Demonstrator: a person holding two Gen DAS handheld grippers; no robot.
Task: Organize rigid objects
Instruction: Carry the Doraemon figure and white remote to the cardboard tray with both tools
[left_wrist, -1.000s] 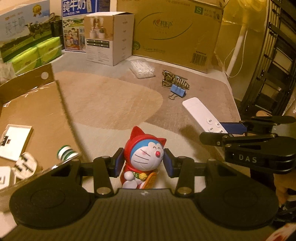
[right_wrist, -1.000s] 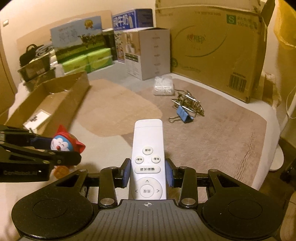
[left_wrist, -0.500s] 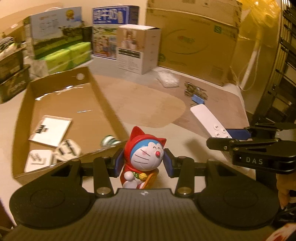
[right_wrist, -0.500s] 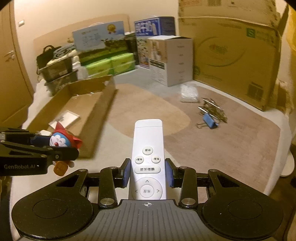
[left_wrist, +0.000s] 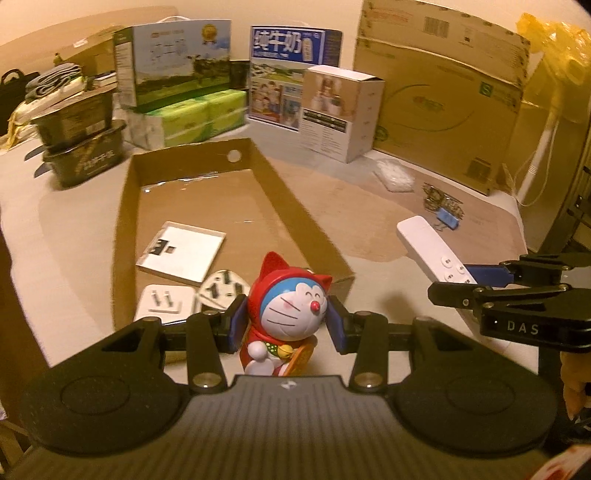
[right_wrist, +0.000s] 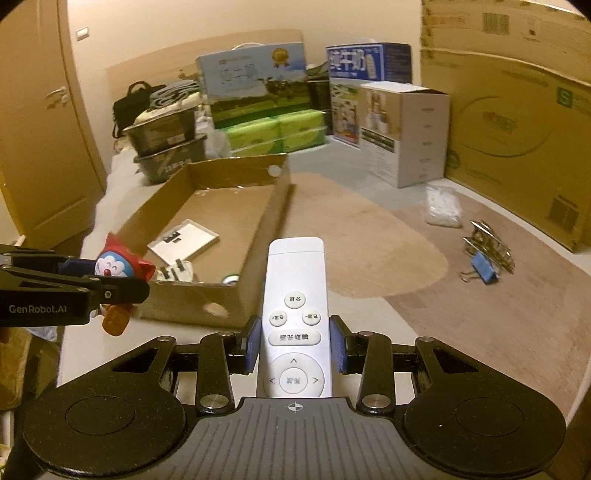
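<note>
The Doraemon figurine (left_wrist: 286, 308) is clamped by the left gripper (left_wrist: 286, 325), the remote control (right_wrist: 293, 317) by the right gripper (right_wrist: 294, 345); release inside the cardboard tray (left_wrist: 295, 218), centre frame, is judged next.

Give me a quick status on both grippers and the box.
Left hand-held gripper shut on cat figurine. Right hand-held gripper shut on white remote. Cardboard tray ahead, open, plugs and flat white box inside. Path looks clear.

My left wrist camera looks down along its fingers, close above the near end of the cardboard tray (left_wrist: 306, 218). My right wrist camera sits right of the tray (right_wrist: 258, 229), facing forward and downward. Both views share the tray and the boxes behind it.
</note>
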